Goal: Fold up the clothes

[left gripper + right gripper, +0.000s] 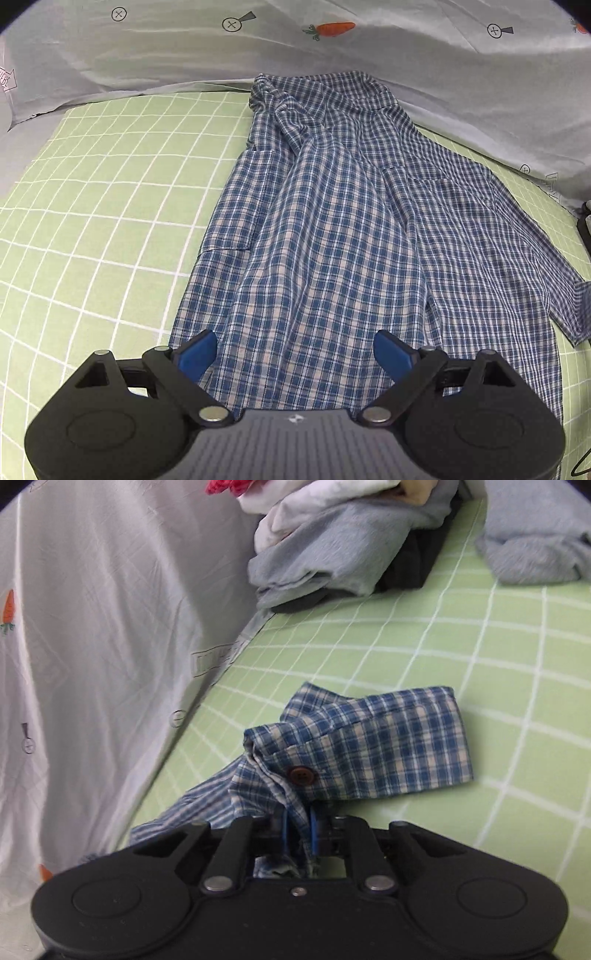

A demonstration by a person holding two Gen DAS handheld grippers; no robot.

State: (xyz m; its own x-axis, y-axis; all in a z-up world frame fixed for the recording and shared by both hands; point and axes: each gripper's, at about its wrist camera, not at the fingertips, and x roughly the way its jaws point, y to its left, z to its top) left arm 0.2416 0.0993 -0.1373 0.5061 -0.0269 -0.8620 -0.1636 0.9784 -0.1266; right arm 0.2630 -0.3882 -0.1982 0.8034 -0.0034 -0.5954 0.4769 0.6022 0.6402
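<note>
Left-wrist view: my L gripper [295, 352] hangs over the shirt's [321, 229] near hem, blue pads [197, 352] spread wide w/ plaid cloth showing between them; nothing pinched, and I can't tell if the pads touch the fabric. Shirt lies lengthwise on the green grid sheet [103, 192], running from 6 o'clock up to 12, collar end bunched at about 12 against the grey cover [369, 51]. Cover carries a carrot print [334, 29] at 12 and small circle marks. Shirt's R edge trails toward 3 o'clock, wrinkled, w/ a sleeve end at the frame edge.

Right-wrist view: my R gripper [298, 832] is pressed together on a fold of the shirt [369, 753] sleeve, cloth pinched between the blue pads just below the cuff. Cuff [406, 746] lies flat on the sheet [480, 657] at centre, pointing toward 3 o'clock; a brown button [303, 775] sits near its L end. Rest of sleeve trails to 8 o'clock, beside the cover [103, 627]. Clothes pile [332, 554], grey, white and dark, sits at 12 o'clock; a separate grey garment [535, 539] lies at 1–2 o'clock, apart from the pile. View is a bit blurred.
</note>
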